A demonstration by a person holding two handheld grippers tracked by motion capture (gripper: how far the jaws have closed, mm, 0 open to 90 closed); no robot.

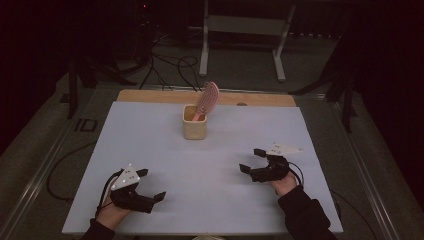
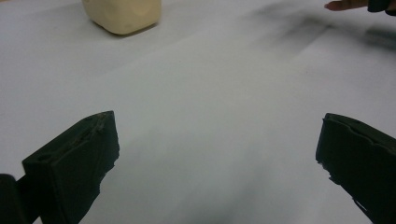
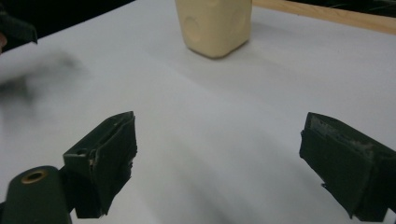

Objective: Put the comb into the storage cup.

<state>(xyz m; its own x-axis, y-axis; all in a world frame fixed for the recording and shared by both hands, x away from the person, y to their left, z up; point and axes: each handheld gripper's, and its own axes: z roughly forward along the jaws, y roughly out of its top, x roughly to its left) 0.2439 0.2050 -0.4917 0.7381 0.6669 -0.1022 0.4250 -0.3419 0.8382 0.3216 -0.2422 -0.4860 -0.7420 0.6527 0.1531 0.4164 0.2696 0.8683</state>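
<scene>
White table (image 1: 200, 165), cream cup (image 1: 194, 128)

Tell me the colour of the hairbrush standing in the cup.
Pink; the hairbrush shows best in the high view.

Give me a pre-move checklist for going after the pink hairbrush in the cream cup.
1. Left gripper open, nothing between its jaws: ok.
2. Right gripper open, nothing between its jaws: ok.
3. Pink plastic hairbrush stands handle-down in the cream square cup, head leaning out: ok.
4. Cup upright on the white table sheet: ok.
5. Bare sheet between both grippers and the cup: ok.
6. How firmly the brush sits in the cup: cannot tell.
</scene>
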